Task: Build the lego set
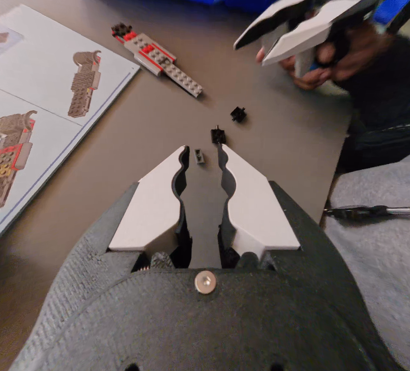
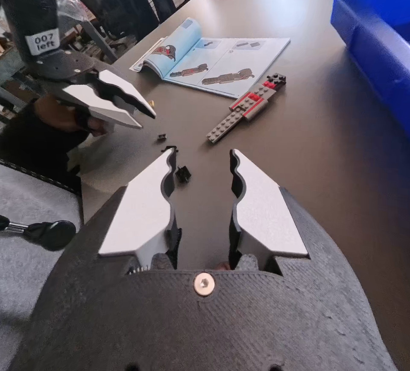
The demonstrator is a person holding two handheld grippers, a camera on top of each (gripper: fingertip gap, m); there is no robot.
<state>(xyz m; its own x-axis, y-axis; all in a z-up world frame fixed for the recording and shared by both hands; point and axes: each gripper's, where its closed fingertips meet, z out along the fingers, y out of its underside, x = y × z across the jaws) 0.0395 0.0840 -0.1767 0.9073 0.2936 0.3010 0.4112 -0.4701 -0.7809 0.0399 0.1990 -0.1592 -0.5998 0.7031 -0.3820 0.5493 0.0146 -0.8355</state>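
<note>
While my left gripper [image 1: 203,149] hovers spread over a grey piece [image 1: 200,156], the right gripper [image 2: 201,154] gapes empty; the model [image 1: 155,56] lies beside the booklet [image 1: 55,85], beyond two black pieces [image 1: 218,135].

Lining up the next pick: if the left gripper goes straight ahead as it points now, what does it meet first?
Probably the small grey piece, lying on the table between the open left gripper's tips. The black piece sits just off the right fingertip; depth is uncertain.
</note>
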